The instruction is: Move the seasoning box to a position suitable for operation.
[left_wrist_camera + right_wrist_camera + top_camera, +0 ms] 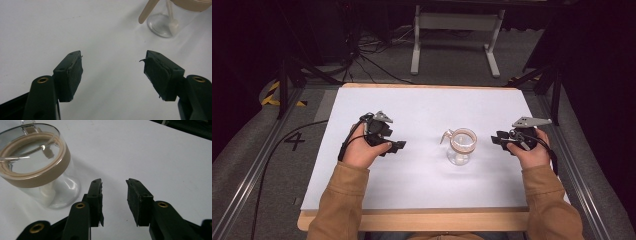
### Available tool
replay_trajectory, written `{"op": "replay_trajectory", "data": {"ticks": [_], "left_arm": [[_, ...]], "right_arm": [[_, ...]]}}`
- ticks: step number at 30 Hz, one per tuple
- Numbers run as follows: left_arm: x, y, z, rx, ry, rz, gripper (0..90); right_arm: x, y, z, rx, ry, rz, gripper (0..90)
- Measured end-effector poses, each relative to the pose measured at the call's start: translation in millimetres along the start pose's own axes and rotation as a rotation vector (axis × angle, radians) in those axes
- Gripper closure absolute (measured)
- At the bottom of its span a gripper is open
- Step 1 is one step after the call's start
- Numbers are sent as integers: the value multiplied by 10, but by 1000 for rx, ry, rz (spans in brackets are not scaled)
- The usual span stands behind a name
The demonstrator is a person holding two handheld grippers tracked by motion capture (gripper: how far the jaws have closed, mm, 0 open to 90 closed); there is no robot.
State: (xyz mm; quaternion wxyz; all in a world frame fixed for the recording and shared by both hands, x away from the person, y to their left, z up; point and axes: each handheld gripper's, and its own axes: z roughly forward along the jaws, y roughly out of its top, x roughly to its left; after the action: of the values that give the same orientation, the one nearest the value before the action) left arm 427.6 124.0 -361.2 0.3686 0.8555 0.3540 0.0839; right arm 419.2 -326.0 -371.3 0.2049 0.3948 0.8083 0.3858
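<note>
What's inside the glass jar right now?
The glass jar holds a small pale scoop or spoon resting on its bottom; otherwise it looks empty. The tan band round the rim hides part of the handle.

Clear glass jar with tan band round its rim (460, 146) stands upright on the white-topped table (422, 107), between the two tongs. Left tongs (398, 145) well apart to its left; right tongs (497, 139) just beside it on the right. Both tongs point inward toward the jar.
</note>
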Motion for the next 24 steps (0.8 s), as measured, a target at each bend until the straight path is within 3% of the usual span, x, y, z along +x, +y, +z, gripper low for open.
{"op": "replay_trajectory", "data": {"ticks": [6,8,11,14,16,24], "left_arm": [[-14,-24,-21,-3,-4,-4,314],[-11,-24,-43,-4,-5,5,314],[-31,-35,-42,-10,-7,-4,314],[-50,-41,-43,-8,-8,7,313],[-57,-42,-47,-4,-10,11,313],[-98,-101,-86,3,-12,23,311]], "right_arm": [[16,37,11,-24,16,-20,658],[57,72,-6,-100,28,-62,684],[105,105,-23,-143,47,-100,736],[116,104,-3,-122,43,-103,792],[114,94,24,-117,69,-88,847],[117,91,222,-90,125,-74,882]]}}
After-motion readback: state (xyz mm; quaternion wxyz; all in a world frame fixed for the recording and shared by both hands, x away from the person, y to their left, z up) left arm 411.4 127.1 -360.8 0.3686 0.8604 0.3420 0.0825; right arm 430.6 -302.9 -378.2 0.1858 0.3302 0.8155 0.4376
